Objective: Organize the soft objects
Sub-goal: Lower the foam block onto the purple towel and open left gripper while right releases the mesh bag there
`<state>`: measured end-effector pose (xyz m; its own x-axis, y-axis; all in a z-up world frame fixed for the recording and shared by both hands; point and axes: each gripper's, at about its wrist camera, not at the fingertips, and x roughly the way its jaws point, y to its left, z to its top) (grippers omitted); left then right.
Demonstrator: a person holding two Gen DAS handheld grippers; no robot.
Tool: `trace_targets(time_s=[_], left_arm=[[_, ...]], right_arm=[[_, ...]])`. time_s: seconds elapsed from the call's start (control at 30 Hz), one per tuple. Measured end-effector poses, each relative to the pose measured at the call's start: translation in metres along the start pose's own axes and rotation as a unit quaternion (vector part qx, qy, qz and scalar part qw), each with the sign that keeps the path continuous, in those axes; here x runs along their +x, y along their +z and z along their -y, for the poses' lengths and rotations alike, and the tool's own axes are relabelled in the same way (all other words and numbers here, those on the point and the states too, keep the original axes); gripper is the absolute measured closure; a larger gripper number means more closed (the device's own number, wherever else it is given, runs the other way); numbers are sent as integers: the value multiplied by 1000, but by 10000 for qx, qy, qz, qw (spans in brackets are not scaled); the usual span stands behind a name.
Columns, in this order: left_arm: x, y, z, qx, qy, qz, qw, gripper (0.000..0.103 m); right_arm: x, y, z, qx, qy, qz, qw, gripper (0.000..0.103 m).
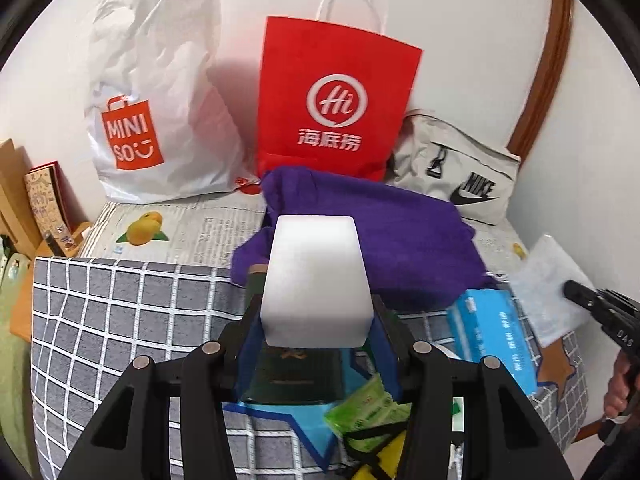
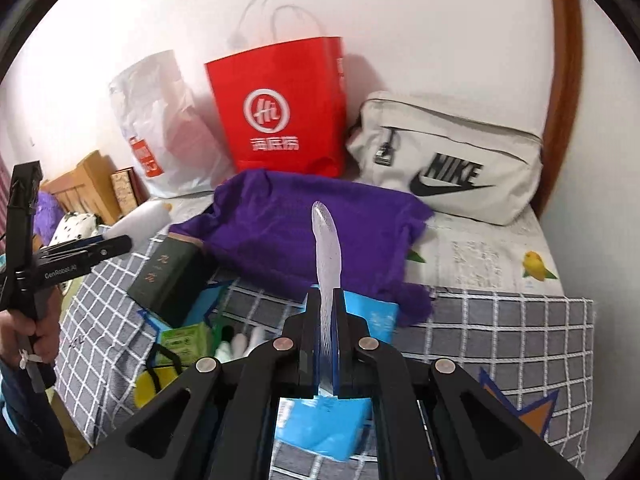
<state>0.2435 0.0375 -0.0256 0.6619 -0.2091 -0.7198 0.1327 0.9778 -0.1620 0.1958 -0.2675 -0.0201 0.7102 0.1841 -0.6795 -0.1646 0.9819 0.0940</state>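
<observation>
My left gripper (image 1: 316,320) is shut on a white foam block (image 1: 316,276) and holds it above the grey checked cloth (image 1: 120,320); the block also shows in the right wrist view (image 2: 140,218). My right gripper (image 2: 328,320) is shut on a thin clear plastic packet (image 2: 328,248), seen edge-on; in the left wrist view the packet (image 1: 548,284) hangs at the far right. A purple cloth (image 1: 380,236) lies behind both, also in the right wrist view (image 2: 304,236). A blue tissue pack (image 1: 492,336) lies below the right gripper.
A red paper bag (image 1: 336,100), a white Miniso bag (image 1: 156,112) and a grey Nike bag (image 1: 456,176) stand against the back wall. A dark green box (image 2: 164,276), a green packet (image 1: 368,412) and a blue star shape (image 1: 304,428) lie on the cloth. A wooden bed frame (image 2: 84,184) is at left.
</observation>
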Motion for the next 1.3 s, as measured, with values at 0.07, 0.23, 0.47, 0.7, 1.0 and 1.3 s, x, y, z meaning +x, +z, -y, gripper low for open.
trace_targets(time_s=[0.07, 0.23, 0.47, 0.7, 1.0, 1.3], left_arm=[[5, 2, -5, -33, 46, -20, 10000, 56], [21, 11, -13, -73, 155, -89, 9998, 56], [45, 30, -16, -70, 194, -184, 9996, 56], [74, 53, -12, -61, 217, -293, 9993, 56], [118, 81, -1, 58, 295, -486, 9984, 56], [167, 105, 16, 183, 260, -772, 9965, 56]], right_arm=[[3, 1, 7, 43, -39, -8, 10000, 99], [19, 9, 22, 154, -132, -52, 9998, 99], [45, 27, 31, 227, -64, -32, 9997, 99], [83, 51, 35, 202, 85, -83, 9997, 99], [134, 79, 37, 204, 269, -166, 9993, 99], [182, 80, 49, 235, 232, -620, 9975, 98]])
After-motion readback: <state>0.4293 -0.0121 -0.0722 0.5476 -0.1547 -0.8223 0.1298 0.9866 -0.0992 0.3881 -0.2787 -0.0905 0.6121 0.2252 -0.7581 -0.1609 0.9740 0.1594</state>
